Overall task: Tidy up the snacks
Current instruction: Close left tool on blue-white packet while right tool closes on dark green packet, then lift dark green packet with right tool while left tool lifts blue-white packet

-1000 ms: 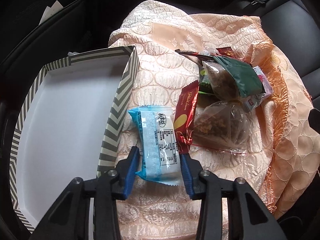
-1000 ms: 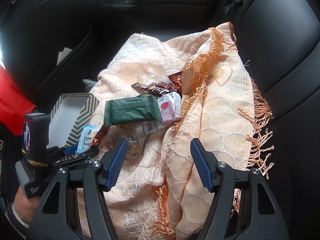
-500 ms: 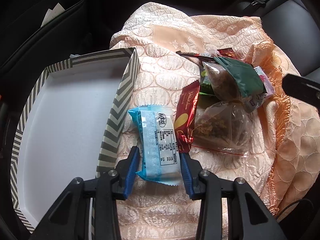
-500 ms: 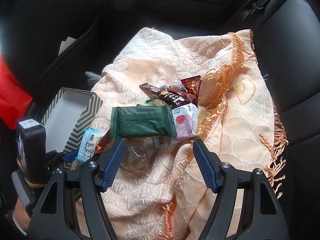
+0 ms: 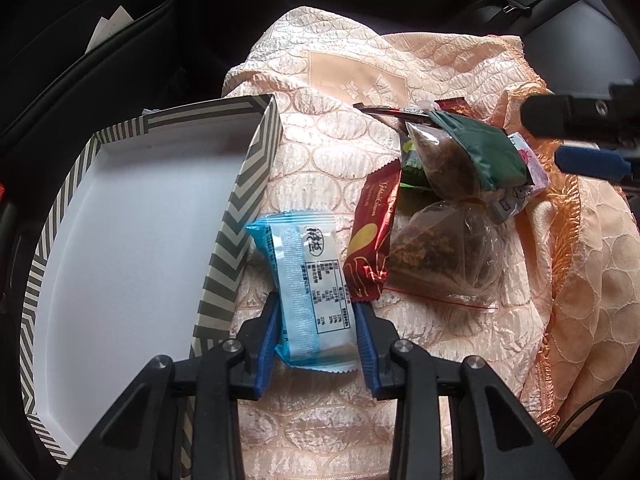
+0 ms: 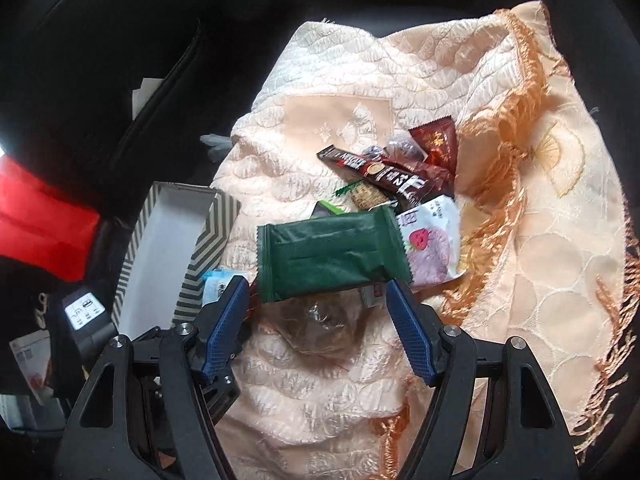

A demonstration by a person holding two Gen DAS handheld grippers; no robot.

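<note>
Left gripper (image 5: pixel 316 334) clamped on light-blue plastic snack packet (image 5: pixel 306 280), lying on peach quilted cloth (image 5: pixel 340 148) beside striped cardboard box (image 5: pixel 236 208); right gripper (image 6: pixel 316 320) spread wide, empty, at dark-green foil packet (image 6: pixel 332 254).

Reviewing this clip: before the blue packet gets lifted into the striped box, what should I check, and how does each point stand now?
1. Left tool closed on the blue packet: ok.
2. Striped box has room inside: ok.
3. Red packet overlaps the blue packet's edge, may drag: not ok.
4. Right tool open, nothing held: ok.
5. Right tool aligned on the green packet: ok.
6. Grip firmness: cannot tell.
</note>
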